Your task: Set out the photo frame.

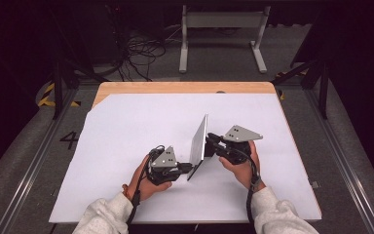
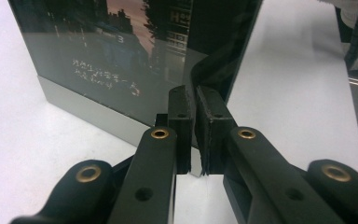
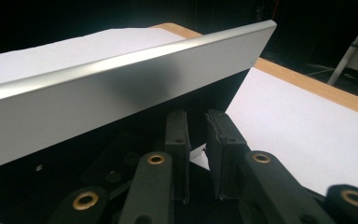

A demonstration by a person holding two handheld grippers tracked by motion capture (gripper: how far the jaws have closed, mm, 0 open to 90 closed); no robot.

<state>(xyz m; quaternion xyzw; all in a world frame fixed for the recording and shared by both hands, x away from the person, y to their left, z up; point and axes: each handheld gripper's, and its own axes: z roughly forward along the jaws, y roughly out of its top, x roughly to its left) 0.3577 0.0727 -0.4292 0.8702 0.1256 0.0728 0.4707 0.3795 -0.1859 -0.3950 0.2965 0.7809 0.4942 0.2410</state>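
While the thin grey panel (image 1: 199, 144) stands on edge at the middle of the high view, long axis running toward the upper right, the left gripper (image 1: 187, 167) pinches its near corner and the right gripper (image 1: 211, 142) stands slightly parted beside its right face.

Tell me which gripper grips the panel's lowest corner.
The left gripper: its jaws pinch the panel's bottom corner by the table; the right gripper sits higher up.
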